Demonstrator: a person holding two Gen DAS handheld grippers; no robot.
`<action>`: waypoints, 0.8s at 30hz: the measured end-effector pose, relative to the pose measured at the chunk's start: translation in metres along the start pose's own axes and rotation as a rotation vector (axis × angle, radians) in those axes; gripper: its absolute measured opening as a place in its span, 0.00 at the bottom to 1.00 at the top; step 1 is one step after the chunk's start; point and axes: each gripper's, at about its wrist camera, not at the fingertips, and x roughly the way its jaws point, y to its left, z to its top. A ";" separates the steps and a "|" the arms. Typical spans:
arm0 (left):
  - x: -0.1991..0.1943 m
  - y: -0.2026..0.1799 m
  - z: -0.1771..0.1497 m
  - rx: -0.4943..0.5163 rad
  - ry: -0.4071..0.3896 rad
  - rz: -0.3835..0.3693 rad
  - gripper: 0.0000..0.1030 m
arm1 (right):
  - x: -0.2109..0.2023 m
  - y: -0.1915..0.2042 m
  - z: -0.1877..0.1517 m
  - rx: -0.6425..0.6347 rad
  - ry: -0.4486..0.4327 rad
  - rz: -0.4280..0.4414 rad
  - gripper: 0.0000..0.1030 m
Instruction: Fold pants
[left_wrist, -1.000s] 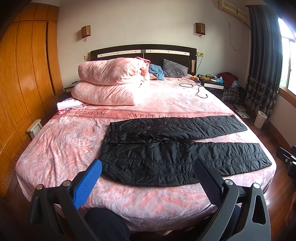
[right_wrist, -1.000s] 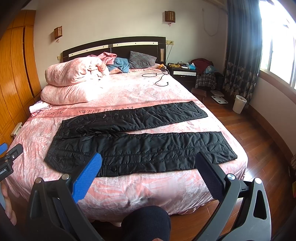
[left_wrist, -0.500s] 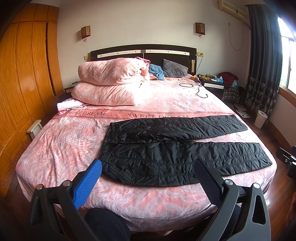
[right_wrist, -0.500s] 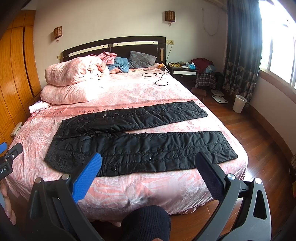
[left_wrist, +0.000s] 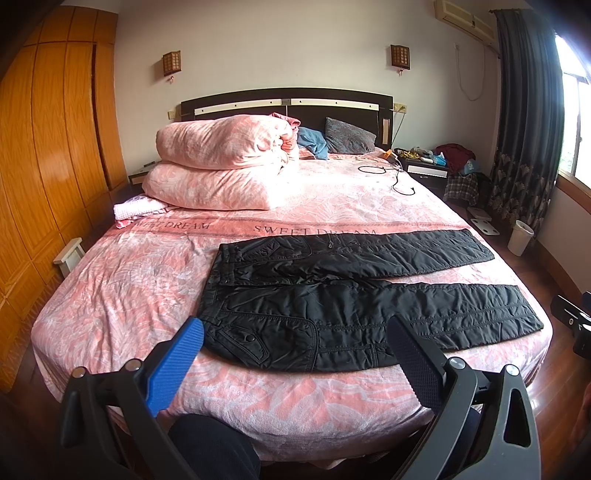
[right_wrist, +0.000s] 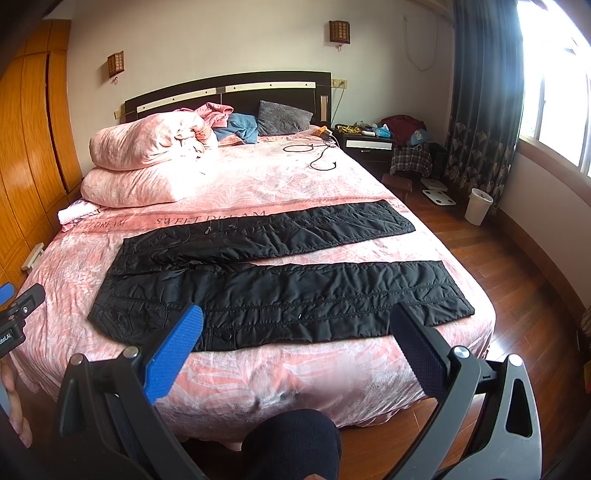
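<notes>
Both the left hand-held gripper (left_wrist: 295, 354) and the right hand-held gripper (right_wrist: 297, 345) hung wide open and empty, short of the bed (left_wrist: 122, 280), where black pants (left_wrist: 332, 306) lay flat, legs spread apart.

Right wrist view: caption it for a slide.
Black pants spread flat on a pink bed, open right gripper hovering short.
</notes>
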 end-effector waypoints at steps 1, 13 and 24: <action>0.000 0.000 0.000 0.000 0.000 0.001 0.97 | 0.000 0.000 0.000 0.000 -0.001 0.000 0.98; 0.000 0.000 0.000 0.000 0.000 0.002 0.97 | 0.004 0.000 -0.003 -0.001 0.002 0.002 0.98; 0.034 0.024 -0.010 0.015 0.086 -0.072 0.97 | 0.022 0.004 -0.003 -0.013 -0.003 0.000 0.98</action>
